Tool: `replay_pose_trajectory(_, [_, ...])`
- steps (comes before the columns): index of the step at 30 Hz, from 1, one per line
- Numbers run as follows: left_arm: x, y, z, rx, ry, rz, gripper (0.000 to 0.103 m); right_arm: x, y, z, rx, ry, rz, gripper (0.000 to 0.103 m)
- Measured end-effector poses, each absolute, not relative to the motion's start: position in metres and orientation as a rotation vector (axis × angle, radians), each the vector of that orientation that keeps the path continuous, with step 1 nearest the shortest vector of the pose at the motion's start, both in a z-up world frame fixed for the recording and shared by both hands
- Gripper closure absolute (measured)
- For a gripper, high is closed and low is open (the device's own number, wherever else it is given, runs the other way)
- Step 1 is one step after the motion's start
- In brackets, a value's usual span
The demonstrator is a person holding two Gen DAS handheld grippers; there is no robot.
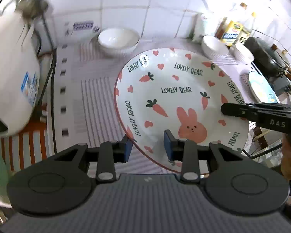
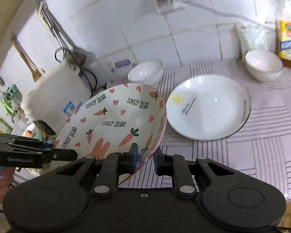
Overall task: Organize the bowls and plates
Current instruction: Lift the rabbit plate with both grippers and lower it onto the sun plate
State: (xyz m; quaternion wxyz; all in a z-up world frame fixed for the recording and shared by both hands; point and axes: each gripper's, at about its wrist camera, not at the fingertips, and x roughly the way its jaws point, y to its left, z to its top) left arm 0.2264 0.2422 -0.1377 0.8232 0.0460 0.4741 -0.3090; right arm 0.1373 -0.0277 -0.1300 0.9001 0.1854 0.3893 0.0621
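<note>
A deep plate (image 1: 176, 101) printed with a pink rabbit, carrots and "LOVELY BEAR" hangs tilted above the counter, held by both grippers. My left gripper (image 1: 148, 147) has its blue pads either side of the plate's near-left rim. In the right wrist view my right gripper (image 2: 146, 158) is shut on the rim of the same plate (image 2: 116, 120), and the left gripper (image 2: 64, 149) clamps the opposite edge. On the striped cloth lies a white plate with a sun drawing (image 2: 207, 108). White bowls (image 2: 145, 73) (image 2: 263, 65) stand at the back.
A large white appliance (image 2: 58, 93) with a cord stands at the left against the tiled wall. An oil bottle (image 2: 287, 36) and a bag stand at the back right. A dark pan (image 1: 261, 52) sits past the bowls. The striped cloth (image 2: 261, 136) covers the counter.
</note>
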Motion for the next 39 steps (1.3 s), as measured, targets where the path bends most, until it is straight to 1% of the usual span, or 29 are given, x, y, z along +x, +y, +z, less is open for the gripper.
replay_pose_trajectory(7, [0.248, 0.208, -0.112, 0.122, 1.005, -0.741, 0.071, 0.138, -0.057, -0.102, 0.389, 0.778, 0.084, 0.082])
replay_pose_trajectory(15, [0.29, 0.159, -0.119, 0.099, 1.079, -0.788, 0.07, 0.161, -0.103, -0.101, 0.427, 0.793, 0.039, 0.082])
replay_pose_trajectory(20, [0.316, 0.125, -0.136, 0.106, 1.122, -0.786, 0.07, 0.184, -0.129, -0.119, 0.441, 0.821, 0.025, 0.081])
replay_pose_trajectory(26, [0.342, 0.089, -0.166, 0.128, 1.193, -0.76, 0.07, 0.209, -0.159, -0.155, 0.481, 0.873, 0.036, 0.081])
replay_pose_trajectory(30, [0.357, 0.074, -0.192, 0.116, 1.275, -0.729, 0.07, 0.223, -0.173, -0.18, 0.475, 0.92, 0.069, 0.08])
replay_pose_trajectory(33, [0.363, 0.064, -0.207, 0.112, 1.331, -0.705, 0.07, 0.229, -0.184, -0.199, 0.521, 0.943, 0.084, 0.081])
replay_pose_trajectory(37, [0.367, 0.054, -0.218, 0.131, 1.371, -0.671, 0.07, 0.234, -0.189, -0.212, 0.526, 0.98, 0.095, 0.081])
replay_pose_trajectory(39, [0.367, 0.049, -0.22, 0.143, 1.379, -0.649, 0.068, 0.237, -0.191, -0.216, 0.539, 0.998, 0.1, 0.08])
